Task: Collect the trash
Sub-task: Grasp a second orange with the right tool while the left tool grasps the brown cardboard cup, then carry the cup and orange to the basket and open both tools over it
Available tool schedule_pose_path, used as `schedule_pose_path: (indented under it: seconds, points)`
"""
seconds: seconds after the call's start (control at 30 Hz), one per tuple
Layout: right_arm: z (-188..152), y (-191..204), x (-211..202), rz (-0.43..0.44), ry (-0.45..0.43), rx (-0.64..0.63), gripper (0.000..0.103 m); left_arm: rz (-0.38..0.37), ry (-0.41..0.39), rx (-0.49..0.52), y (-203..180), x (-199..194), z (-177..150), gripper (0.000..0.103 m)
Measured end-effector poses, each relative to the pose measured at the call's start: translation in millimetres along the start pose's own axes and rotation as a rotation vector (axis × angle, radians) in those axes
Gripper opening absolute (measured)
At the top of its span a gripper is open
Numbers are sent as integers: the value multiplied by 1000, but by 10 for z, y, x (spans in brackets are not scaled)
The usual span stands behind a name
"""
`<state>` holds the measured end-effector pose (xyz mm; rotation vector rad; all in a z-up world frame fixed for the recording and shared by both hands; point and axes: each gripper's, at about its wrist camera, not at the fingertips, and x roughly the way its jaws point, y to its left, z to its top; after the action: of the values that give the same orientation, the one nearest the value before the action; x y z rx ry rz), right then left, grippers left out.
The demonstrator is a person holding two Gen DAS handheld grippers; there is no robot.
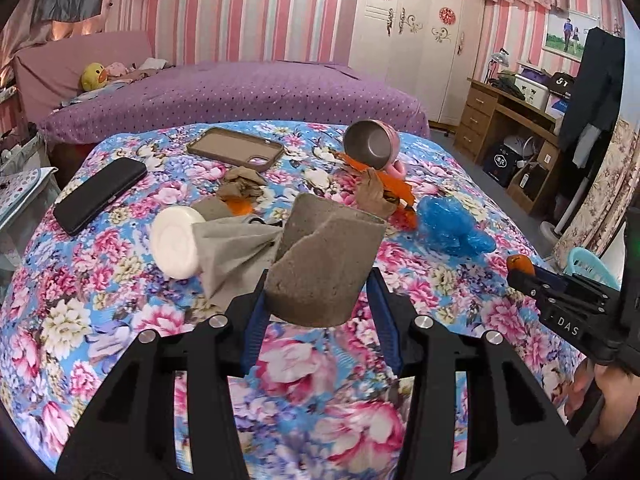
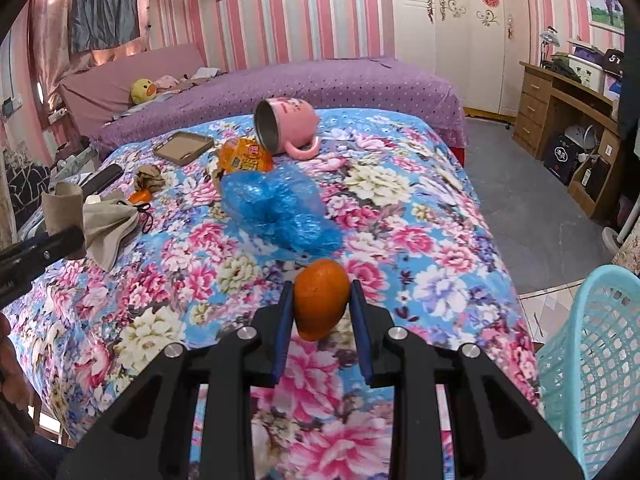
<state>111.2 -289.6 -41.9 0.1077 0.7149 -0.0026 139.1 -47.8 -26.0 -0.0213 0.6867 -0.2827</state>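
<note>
My left gripper (image 1: 320, 292) is shut on a torn brown cardboard tube (image 1: 328, 248), held upright just above the floral tablecloth (image 1: 100, 320). From the right wrist view the same tube (image 2: 60, 208) shows at the far left. My right gripper (image 2: 320, 300) is shut on a piece of orange peel (image 2: 320, 292), lifted above the cloth near the table's right edge. It also appears at the right of the left wrist view as the right gripper (image 1: 520, 270). A crumpled blue plastic bag (image 2: 276, 208), an orange snack wrapper (image 2: 246, 156) and crumpled brown paper (image 1: 242, 186) lie on the table.
A teal plastic basket (image 2: 592, 360) stands on the floor off the table's right edge. On the table lie a tipped pink mug (image 2: 288, 128), a phone case (image 1: 236, 148), a black phone (image 1: 100, 194), a white round object (image 1: 176, 240) and a grey cloth (image 1: 232, 248). A purple bed lies behind.
</note>
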Motion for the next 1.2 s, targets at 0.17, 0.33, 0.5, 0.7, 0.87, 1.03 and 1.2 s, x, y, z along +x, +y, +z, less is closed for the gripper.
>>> schedule_pose_path:
  seconds: [0.17, 0.33, 0.5, 0.7, 0.87, 1.03, 1.2]
  points:
    - [5, -57, -25, -8, -9, 1, 28, 7, 7, -16, -115, 63, 35, 46]
    - [23, -90, -148, -17, -37, -7, 28, 0, -7, 4, -297, 50, 64, 46]
    - [105, -346, -471, -13, -83, 29, 28, -10, -41, 44, -568, -26, 136, 46]
    - [155, -895, -861, -102, -111, 34, 28, -64, -71, 112, -1168, -119, 197, 46]
    - [74, -1438, -1166, -236, -104, 11, 28, -177, -58, 139, -1822, -74, 170, 46]
    - [-35, -1967, -1425, -319, -108, 63, 28, -281, -48, 210, -2537, -67, 12, 46]
    - [-188, -2392, -1596, -381, -105, 116, 28, -339, -24, 257, -3050, -19, -156, 46]
